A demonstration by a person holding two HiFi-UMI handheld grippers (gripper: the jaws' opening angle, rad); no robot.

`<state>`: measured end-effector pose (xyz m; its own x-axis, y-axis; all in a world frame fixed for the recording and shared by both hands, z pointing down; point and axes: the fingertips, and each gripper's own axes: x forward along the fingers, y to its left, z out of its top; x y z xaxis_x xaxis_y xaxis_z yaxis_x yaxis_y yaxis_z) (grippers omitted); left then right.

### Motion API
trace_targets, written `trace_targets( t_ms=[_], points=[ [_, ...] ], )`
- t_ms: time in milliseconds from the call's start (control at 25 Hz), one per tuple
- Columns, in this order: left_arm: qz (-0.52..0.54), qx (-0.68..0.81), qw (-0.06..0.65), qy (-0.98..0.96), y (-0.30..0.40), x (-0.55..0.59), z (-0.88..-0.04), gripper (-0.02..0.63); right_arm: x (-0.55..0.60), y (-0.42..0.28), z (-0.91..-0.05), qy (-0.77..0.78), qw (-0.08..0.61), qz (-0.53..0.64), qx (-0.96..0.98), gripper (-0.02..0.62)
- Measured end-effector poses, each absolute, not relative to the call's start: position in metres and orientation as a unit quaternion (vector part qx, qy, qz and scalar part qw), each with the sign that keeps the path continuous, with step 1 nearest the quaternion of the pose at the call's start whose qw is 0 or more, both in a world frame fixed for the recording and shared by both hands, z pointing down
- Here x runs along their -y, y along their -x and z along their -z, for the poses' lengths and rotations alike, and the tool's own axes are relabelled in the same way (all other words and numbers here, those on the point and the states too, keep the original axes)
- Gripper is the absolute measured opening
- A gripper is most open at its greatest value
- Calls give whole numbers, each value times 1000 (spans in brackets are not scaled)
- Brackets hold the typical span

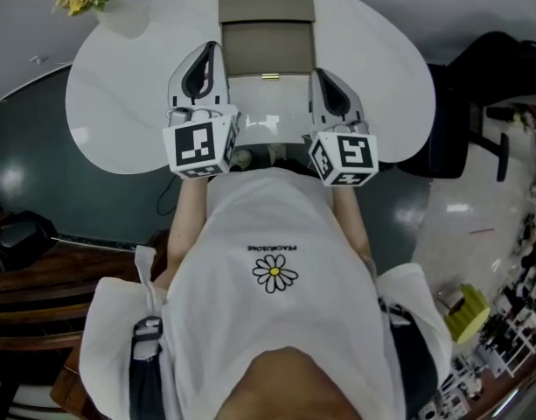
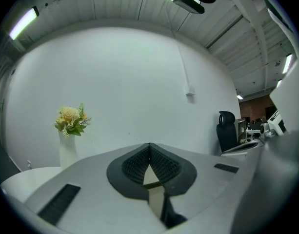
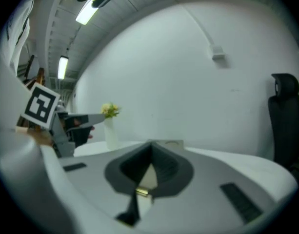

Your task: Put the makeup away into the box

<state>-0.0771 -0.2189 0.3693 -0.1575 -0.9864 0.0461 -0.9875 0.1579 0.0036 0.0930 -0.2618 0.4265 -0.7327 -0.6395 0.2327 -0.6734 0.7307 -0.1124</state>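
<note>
Beige box (image 1: 266, 46) lying at surface's far edge, between left gripper (image 2: 149, 149) and right gripper (image 3: 150, 146), both pressing jaws together, empty.

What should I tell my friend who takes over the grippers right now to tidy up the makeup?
Left gripper: jaws shut, holding nothing, just left of the box.
Right gripper: jaws shut, holding nothing, just right of the box.
Things: the beige box with its gold clasp sits on the white table and looks closed. No makeup is clearly in view.
Done: cannot tell if any is packed.
Left: probably open the box, find the makeup, put it in.
</note>
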Motion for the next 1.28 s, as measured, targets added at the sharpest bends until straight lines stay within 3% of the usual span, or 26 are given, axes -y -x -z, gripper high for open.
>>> trace_targets(
  t_ms=[400, 1000, 1080, 1280],
  points=[
    [-46, 746, 2, -665, 48, 213, -373, 20, 251, -108, -434, -356, 104, -90, 925, 29],
    [-13, 734, -6, -679, 45, 210, -367, 20, 263, -116, -432, -360, 98, -128, 919, 39],
    [-16, 733, -2, -680, 47, 209, -368, 20, 265, -114, -440, -349, 112, -140, 920, 136],
    [-22, 739, -1, -673, 53, 207, -370, 20, 272, -122, -471, -338, 178, -138, 914, 224]
  ],
)
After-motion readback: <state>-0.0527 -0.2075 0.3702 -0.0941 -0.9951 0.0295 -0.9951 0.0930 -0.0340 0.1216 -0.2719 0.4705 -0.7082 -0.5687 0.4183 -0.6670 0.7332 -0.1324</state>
